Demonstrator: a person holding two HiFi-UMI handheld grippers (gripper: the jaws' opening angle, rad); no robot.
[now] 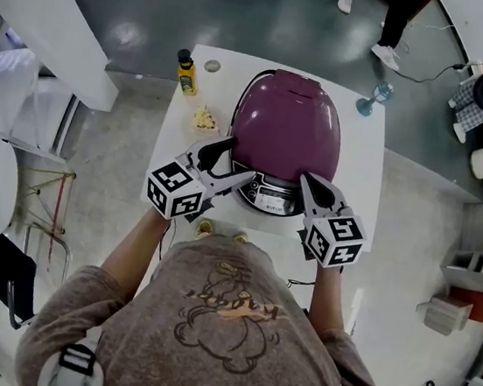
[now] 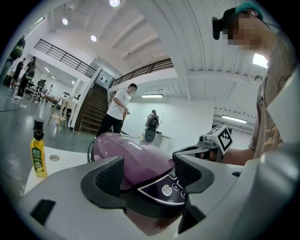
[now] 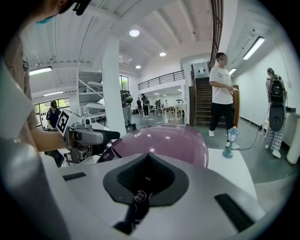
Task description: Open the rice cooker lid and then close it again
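Observation:
The purple rice cooker (image 1: 287, 125) stands on the white table (image 1: 354, 172) with its lid down and its dark control panel (image 1: 269, 200) facing me. My left gripper (image 1: 242, 159) is open at the cooker's front left, its jaws spread beside the lid's edge. In the left gripper view the lid (image 2: 133, 152) and the panel (image 2: 166, 187) lie between and beyond the open gripper (image 2: 150, 173). My right gripper (image 1: 307, 180) is shut, its tip at the cooker's front right by the panel. The right gripper view shows the shut gripper (image 3: 146, 176) with the lid (image 3: 164, 139) beyond it.
A yellow bottle (image 1: 186, 72) stands at the table's far left corner, with a small pale item (image 1: 203, 119) left of the cooker. A blue glass ornament (image 1: 375, 98) is at the far right corner. People stand on the floor beyond the table.

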